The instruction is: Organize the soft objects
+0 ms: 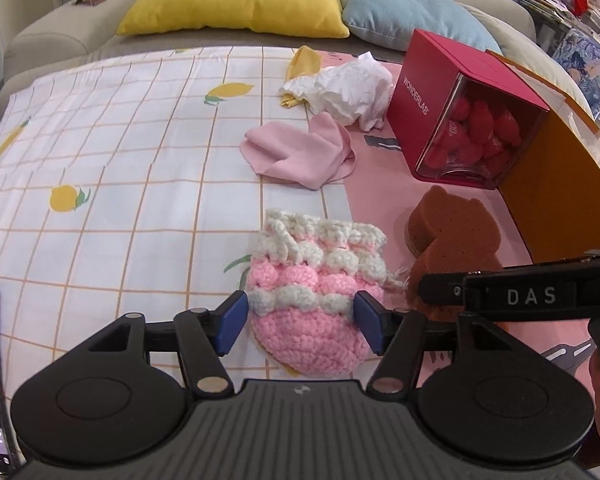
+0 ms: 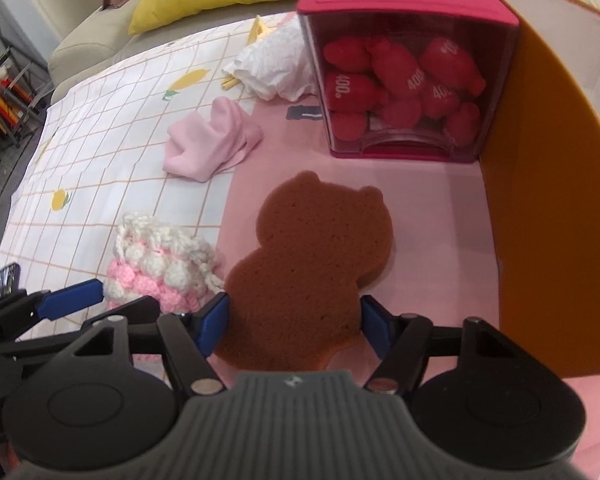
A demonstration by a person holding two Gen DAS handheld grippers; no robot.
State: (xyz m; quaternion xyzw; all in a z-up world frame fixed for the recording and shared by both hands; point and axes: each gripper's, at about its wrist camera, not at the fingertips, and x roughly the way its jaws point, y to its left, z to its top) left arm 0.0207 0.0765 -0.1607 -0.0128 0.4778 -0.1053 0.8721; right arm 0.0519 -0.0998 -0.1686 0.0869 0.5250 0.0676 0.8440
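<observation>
Left gripper (image 1: 300, 322): spread, straddling crochet pouch (image 1: 314, 292). Right gripper (image 2: 294, 326): spread around bear sponge (image 2: 312, 272); pouch at its 9 o'clock.

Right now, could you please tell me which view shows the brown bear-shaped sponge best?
The right wrist view: the sponge lies centred, its whole bear outline visible between the right tongs. The left wrist view catches only part of it at the right, behind the other tool's arm.
</observation>
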